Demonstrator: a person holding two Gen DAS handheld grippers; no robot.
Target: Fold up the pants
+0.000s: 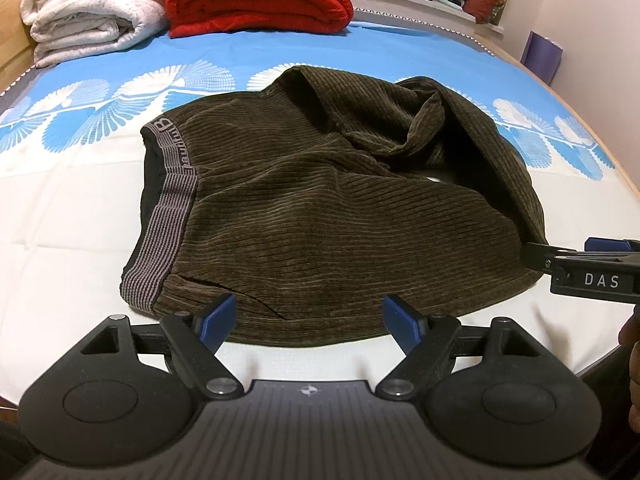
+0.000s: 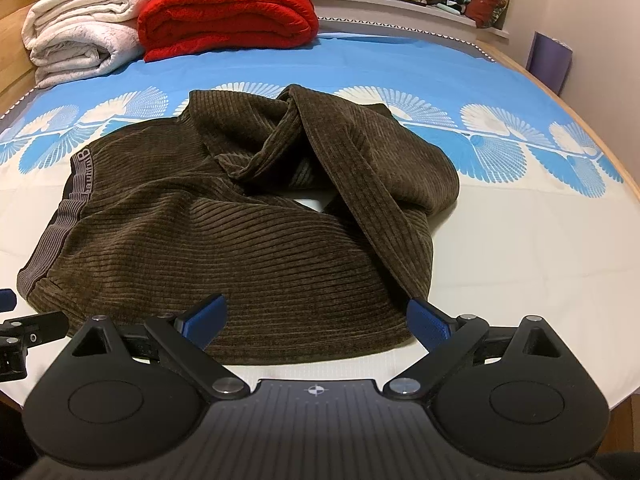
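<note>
Both the left gripper and right gripper hovered level at the near hem of the pants, fingers wide apart, holding nothing.

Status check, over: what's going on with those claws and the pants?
Left gripper open, right gripper open. Pants crumpled, legs twisted. Nothing blocking.

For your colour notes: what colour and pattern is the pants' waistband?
Grey waistband with thin dark stripes; left wrist view.

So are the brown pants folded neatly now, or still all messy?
Still messy. The brown pants lie bunched on the bed, their legs twisted over each other, with the waistband at the left.
</note>
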